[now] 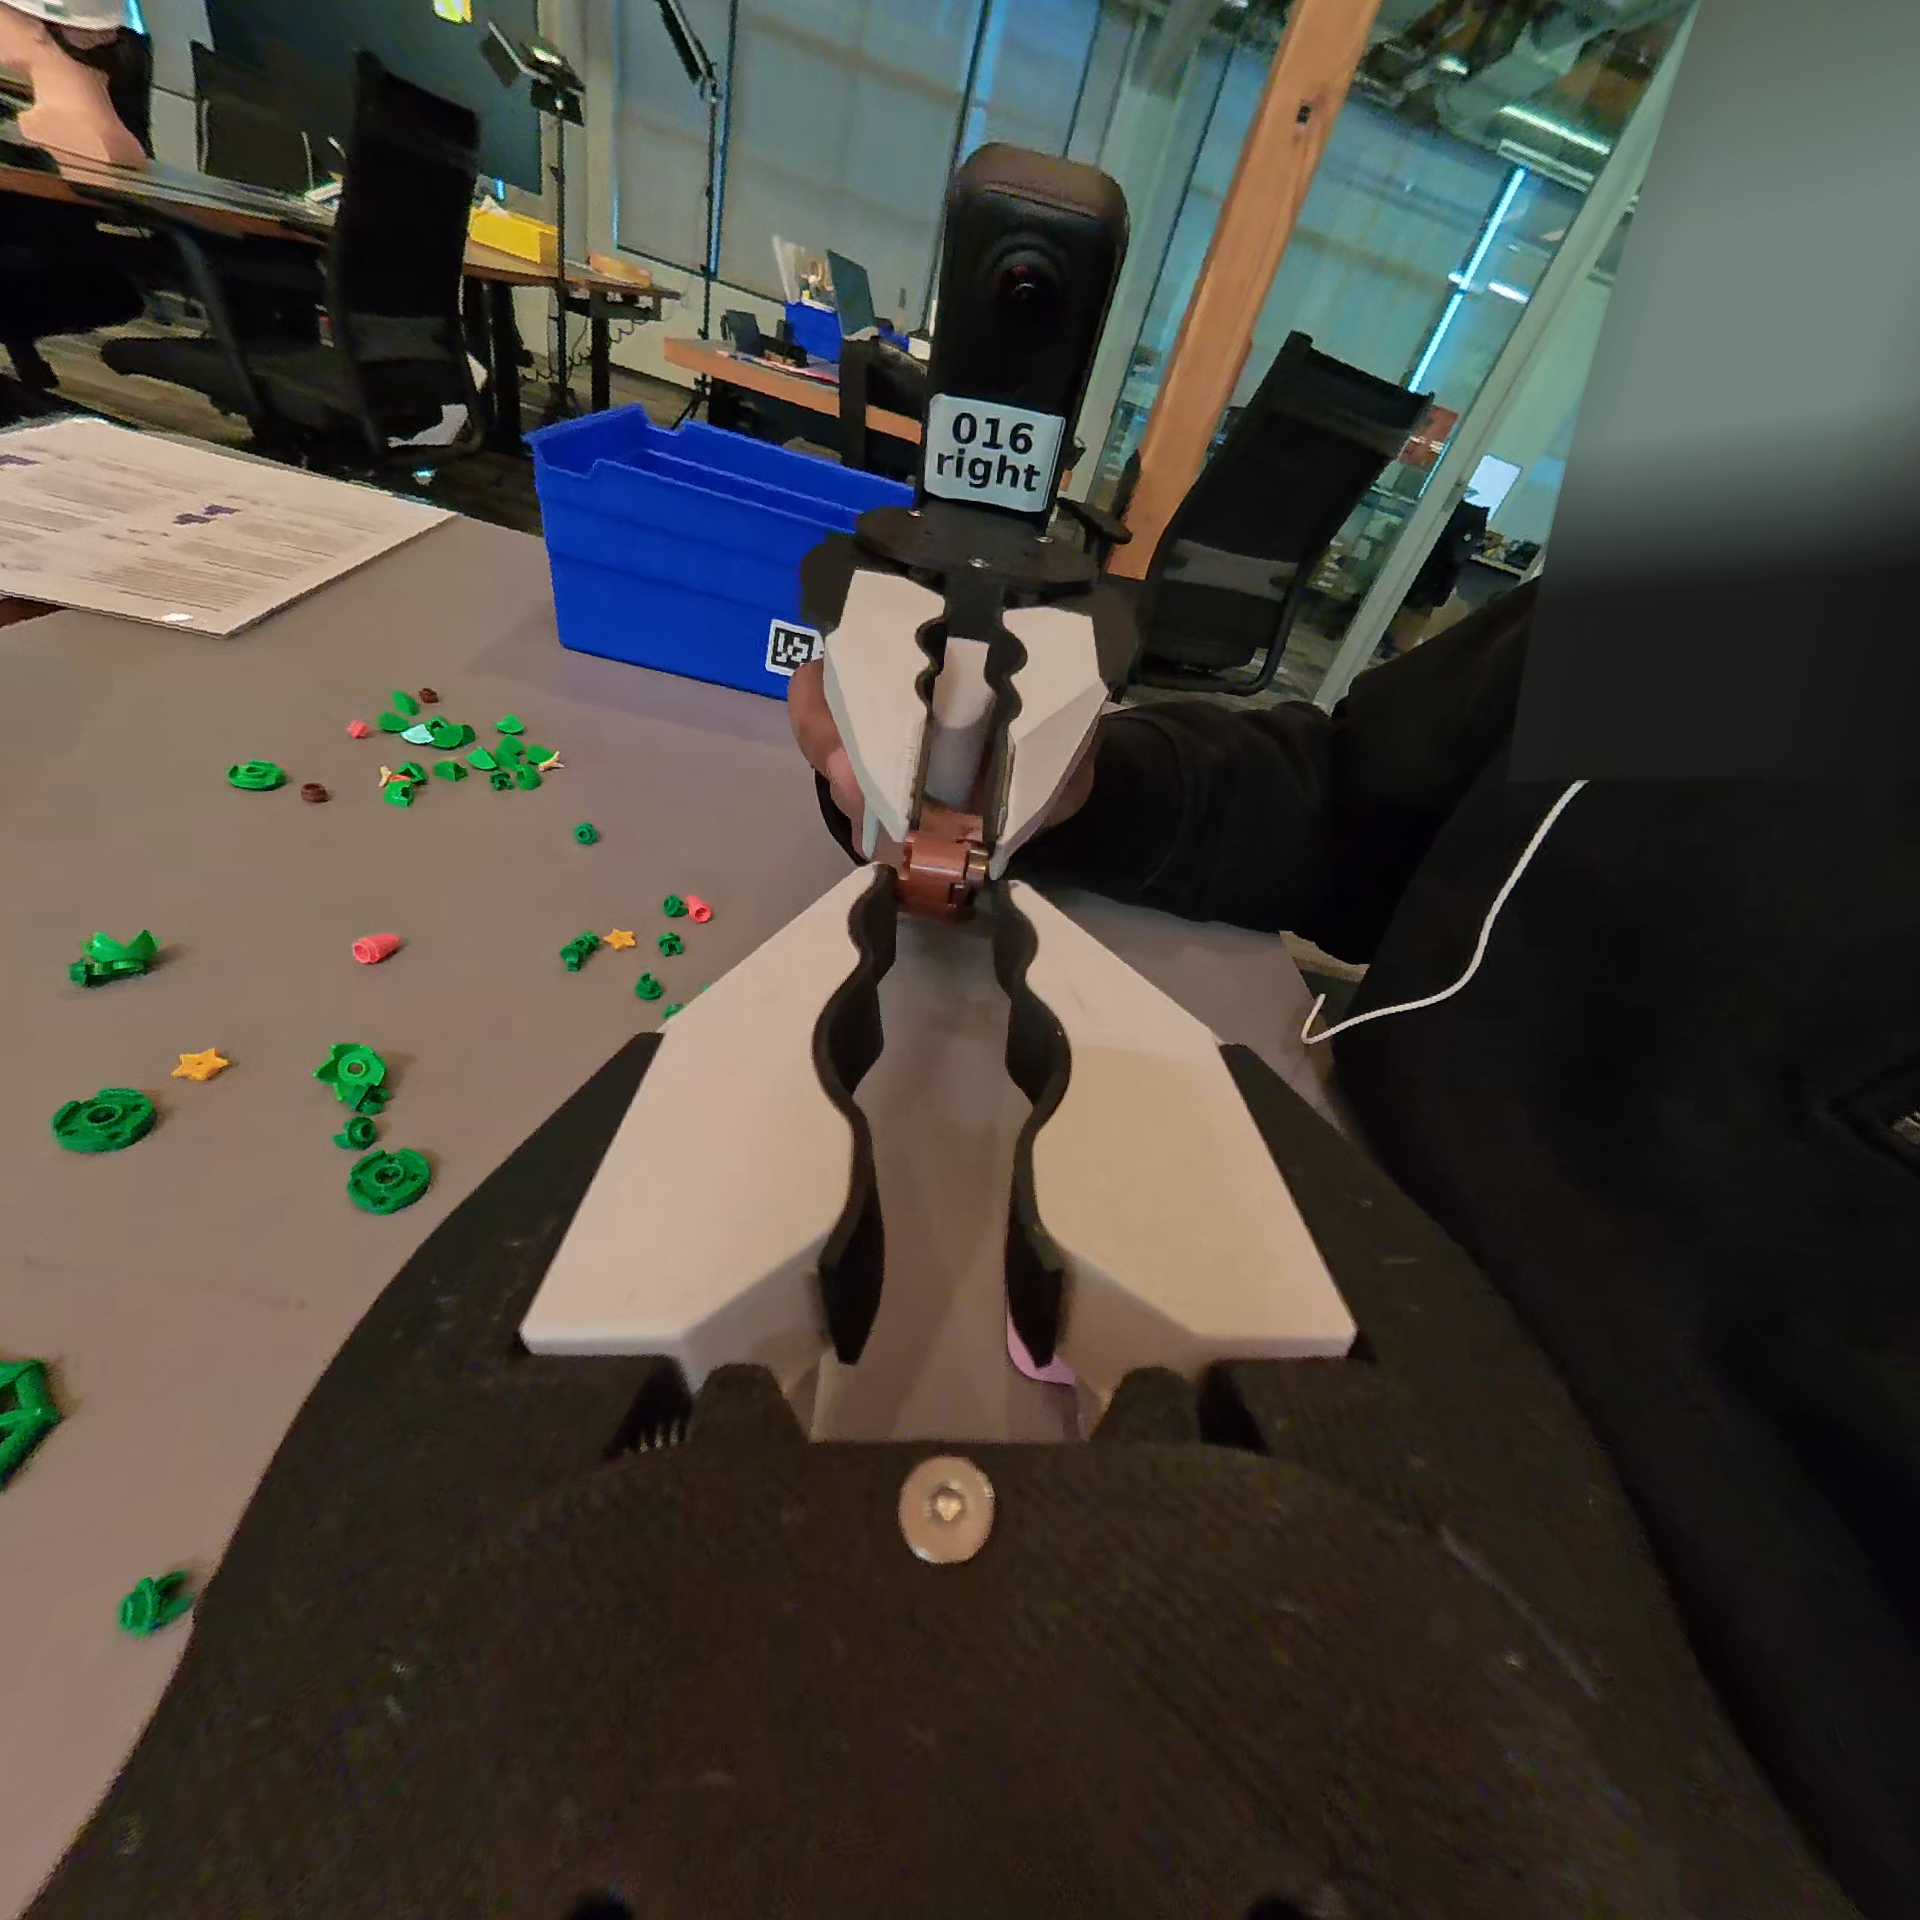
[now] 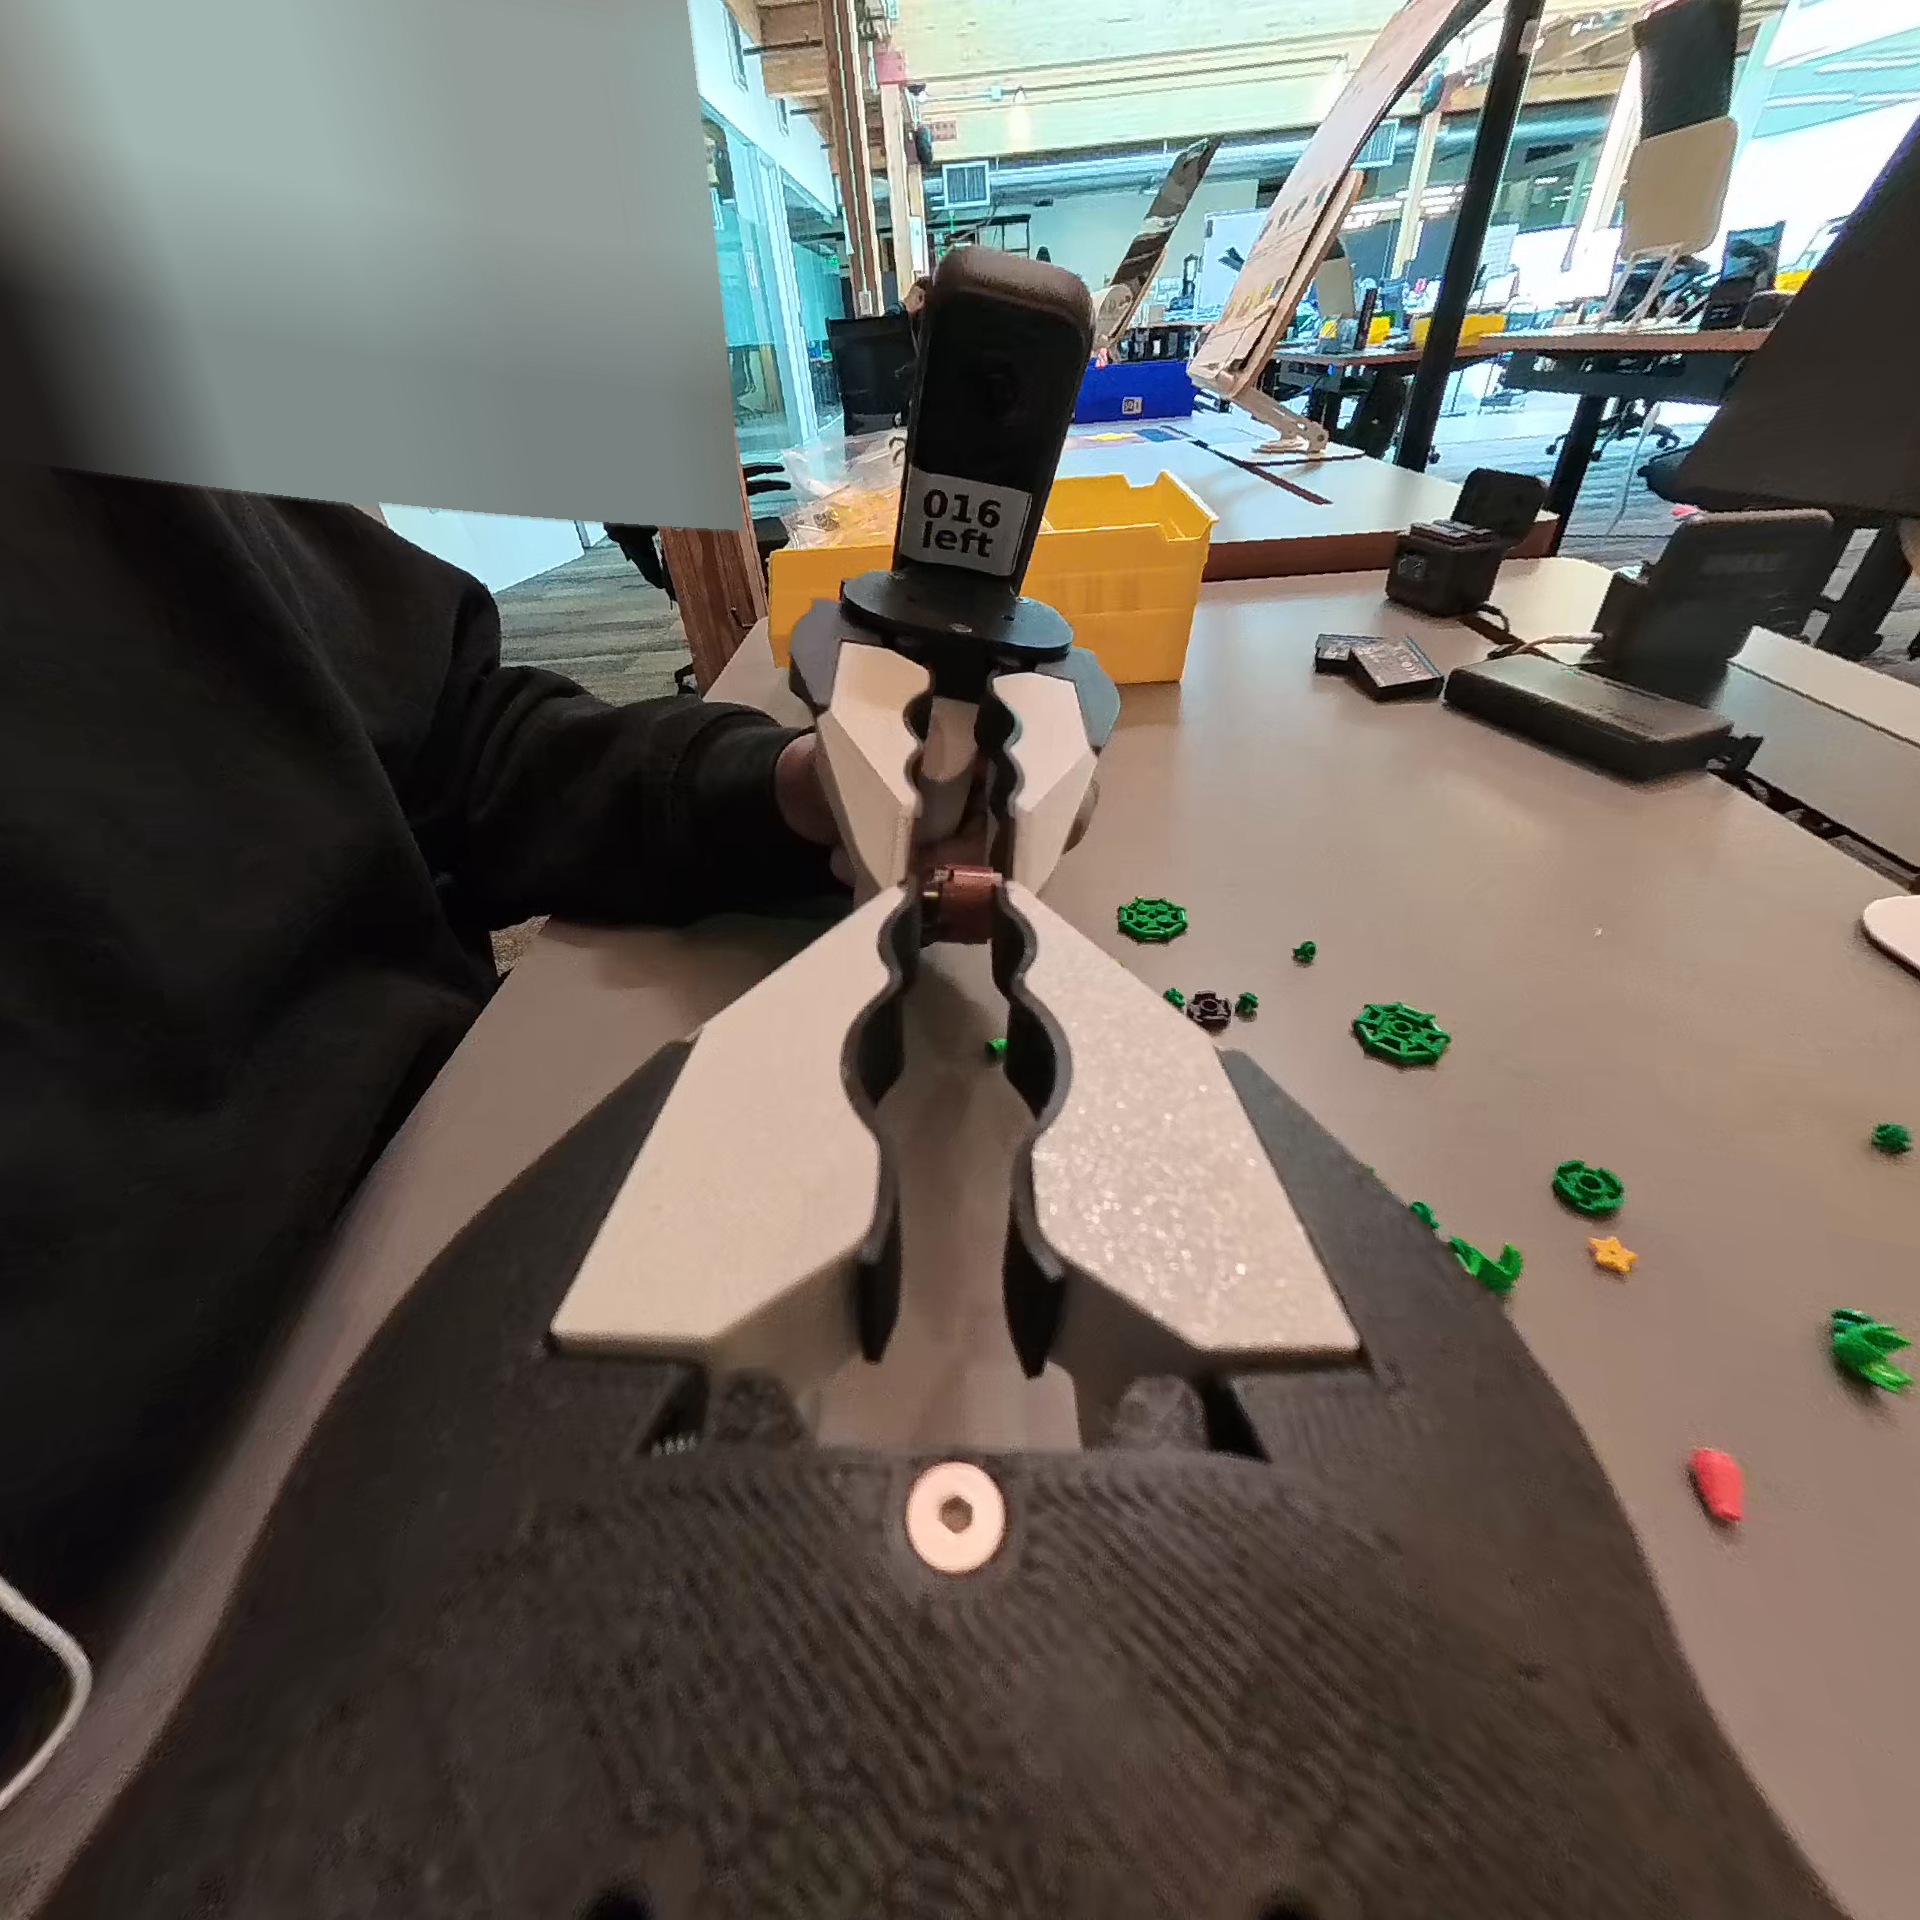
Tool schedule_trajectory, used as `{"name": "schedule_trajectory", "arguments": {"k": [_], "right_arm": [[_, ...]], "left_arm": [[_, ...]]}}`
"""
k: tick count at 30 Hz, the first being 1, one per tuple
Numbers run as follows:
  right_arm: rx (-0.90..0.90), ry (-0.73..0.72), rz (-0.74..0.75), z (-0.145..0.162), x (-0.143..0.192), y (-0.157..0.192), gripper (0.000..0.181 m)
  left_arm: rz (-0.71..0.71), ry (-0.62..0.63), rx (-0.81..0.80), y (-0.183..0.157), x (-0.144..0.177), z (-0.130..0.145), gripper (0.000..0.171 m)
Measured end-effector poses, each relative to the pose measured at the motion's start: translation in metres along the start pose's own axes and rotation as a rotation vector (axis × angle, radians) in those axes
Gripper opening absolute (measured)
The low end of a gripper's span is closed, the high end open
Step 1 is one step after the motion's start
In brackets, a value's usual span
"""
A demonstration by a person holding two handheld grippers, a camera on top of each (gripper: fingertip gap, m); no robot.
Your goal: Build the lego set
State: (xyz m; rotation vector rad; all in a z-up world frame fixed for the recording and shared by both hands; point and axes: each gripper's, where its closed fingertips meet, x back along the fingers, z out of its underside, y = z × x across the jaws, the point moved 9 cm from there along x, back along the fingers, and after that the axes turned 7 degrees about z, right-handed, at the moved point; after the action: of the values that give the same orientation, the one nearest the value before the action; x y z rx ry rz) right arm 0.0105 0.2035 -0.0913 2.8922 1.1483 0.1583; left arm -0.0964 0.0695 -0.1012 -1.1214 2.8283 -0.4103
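Note:
A small brown round lego assembly point(image 1: 935, 878) is held above the grey table point(image 1: 260, 1351), between the two grippers, which face each other tip to tip. My left gripper point(image 1: 938, 896) is shut on the near side of it. My right gripper point(image 1: 940, 847), opposite, is shut on the far side. In the right wrist view the same brown assembly point(image 2: 966, 899) sits between the right gripper point(image 2: 961, 916) and the left gripper point(image 2: 956, 868). I cannot tell whether it is one piece or two pressed together.
Loose green lego pieces point(image 1: 384, 1179), a pink cone point(image 1: 376, 948) and a yellow star point(image 1: 197, 1063) lie scattered on the table. A blue bin point(image 1: 675, 561) and a paper sheet point(image 1: 156, 520) sit at the back. A yellow bin point(image 2: 1122, 582) and black devices point(image 2: 1590, 717) stand farther off. Less than 4 cm separates the two grippers' tips.

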Motion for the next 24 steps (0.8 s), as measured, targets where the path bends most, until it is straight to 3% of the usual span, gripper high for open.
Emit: {"name": "schedule_trajectory", "arguments": {"k": [3,7,15,24], "right_arm": [[-0.004,-0.004,0.006,-0.0005,0.0002,-0.0005,0.013],[-0.02,-0.007,-0.013,0.0004,-0.0011,-0.0002,0.03],[-0.019,-0.006,-0.026,-0.0012,-0.0009,0.0019,0.013],[0.034,0.021,0.023,-0.0057,-0.0001,0.0056,0.012]], "left_arm": [[-0.01,0.002,-0.012,-0.0002,0.0,-0.0001,0.011],[-0.021,-0.002,-0.029,-0.0016,0.0001,-0.0015,0.01],[-0.024,0.013,-0.072,-0.006,-0.003,-0.0018,0.01],[-0.049,0.013,-0.092,-0.0087,-0.0031,-0.0039,0.01]]}}
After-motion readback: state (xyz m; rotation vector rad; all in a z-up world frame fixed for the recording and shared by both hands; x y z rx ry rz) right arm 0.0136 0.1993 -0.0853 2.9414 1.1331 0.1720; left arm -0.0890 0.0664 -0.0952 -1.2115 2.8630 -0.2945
